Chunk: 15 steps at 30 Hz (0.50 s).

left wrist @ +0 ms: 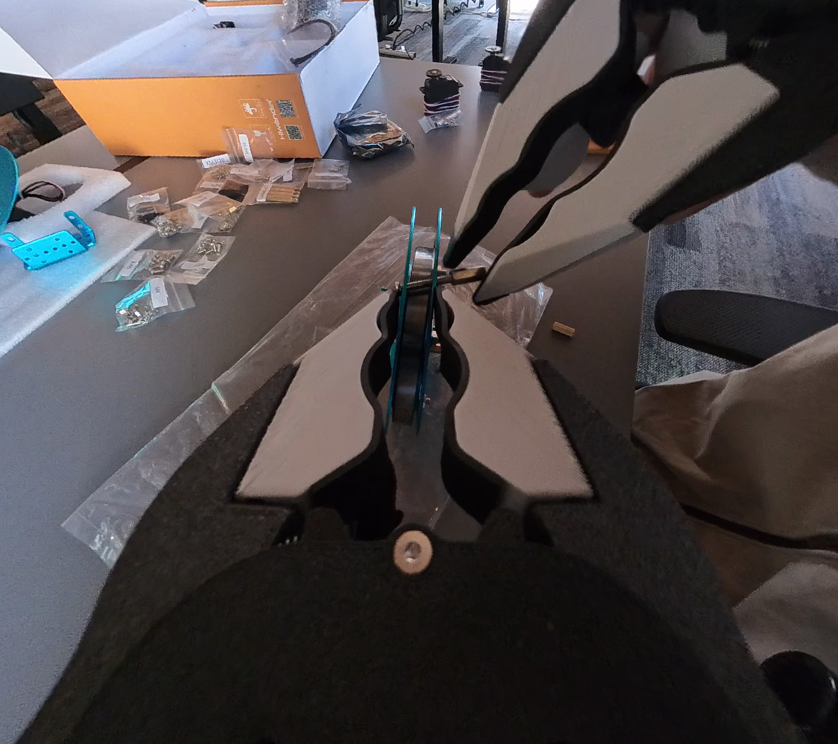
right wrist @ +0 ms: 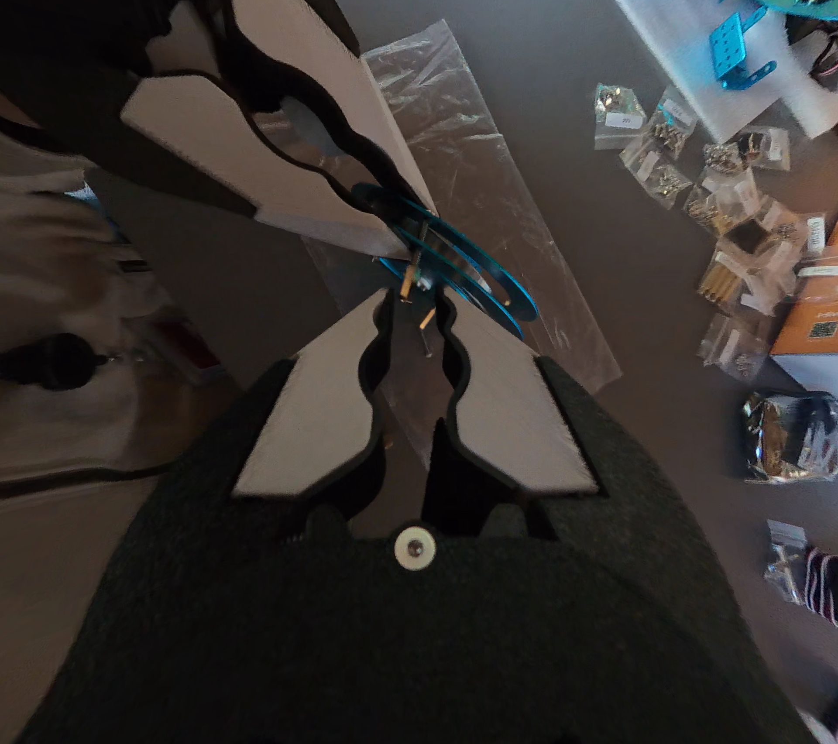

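Left tongs (left wrist: pixel 415 305) are clenched on the pair of thin teal metal discs (left wrist: pixel 424 314), held on edge above the grey counter (left wrist: pixel 136 396). Right tongs (left wrist: pixel 465 275) pinch a small brass standoff (left wrist: pixel 467 274) on the threaded bolt (left wrist: pixel 417 283) jutting from the discs, over a clear plastic bag (left wrist: pixel 190 441).

Left wrist view was bright, daylight from the back windows glaring off the white box (left wrist: pixel 281 37). Right wrist view was dim and smeary, with fisheye-bent edges.
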### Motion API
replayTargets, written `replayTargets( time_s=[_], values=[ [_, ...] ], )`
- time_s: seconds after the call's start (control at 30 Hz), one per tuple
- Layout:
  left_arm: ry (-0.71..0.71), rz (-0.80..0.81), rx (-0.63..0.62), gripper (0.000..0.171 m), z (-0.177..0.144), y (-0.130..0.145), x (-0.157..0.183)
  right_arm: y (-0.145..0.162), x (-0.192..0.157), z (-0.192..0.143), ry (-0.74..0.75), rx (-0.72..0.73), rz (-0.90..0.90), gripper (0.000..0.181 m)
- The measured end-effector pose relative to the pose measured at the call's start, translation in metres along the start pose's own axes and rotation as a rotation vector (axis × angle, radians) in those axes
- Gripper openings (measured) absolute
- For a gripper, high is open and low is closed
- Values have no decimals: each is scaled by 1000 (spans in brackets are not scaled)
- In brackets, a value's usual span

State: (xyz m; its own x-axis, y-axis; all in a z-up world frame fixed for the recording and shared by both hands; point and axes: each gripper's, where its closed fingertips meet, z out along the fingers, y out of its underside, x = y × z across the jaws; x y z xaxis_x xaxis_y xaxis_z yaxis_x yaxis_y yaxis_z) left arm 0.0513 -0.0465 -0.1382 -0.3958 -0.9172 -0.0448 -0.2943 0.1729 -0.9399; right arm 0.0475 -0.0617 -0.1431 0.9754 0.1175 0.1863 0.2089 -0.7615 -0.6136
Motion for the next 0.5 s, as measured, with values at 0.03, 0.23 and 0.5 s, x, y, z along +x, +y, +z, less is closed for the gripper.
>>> replayTargets(
  time_s=[0.03,0.23,0.5],
  values=[
    [-2,-12,-1,13,0,0,-1,-5,-1,1,0,43,-8,14],
    [-21,-114,-6,15,-2,2,-7,-16,6,5,111,210,-118,4],
    [184,-111,9,36,-17,-3,-4,-14,12,3,-89,305,-188,4]
  ],
)
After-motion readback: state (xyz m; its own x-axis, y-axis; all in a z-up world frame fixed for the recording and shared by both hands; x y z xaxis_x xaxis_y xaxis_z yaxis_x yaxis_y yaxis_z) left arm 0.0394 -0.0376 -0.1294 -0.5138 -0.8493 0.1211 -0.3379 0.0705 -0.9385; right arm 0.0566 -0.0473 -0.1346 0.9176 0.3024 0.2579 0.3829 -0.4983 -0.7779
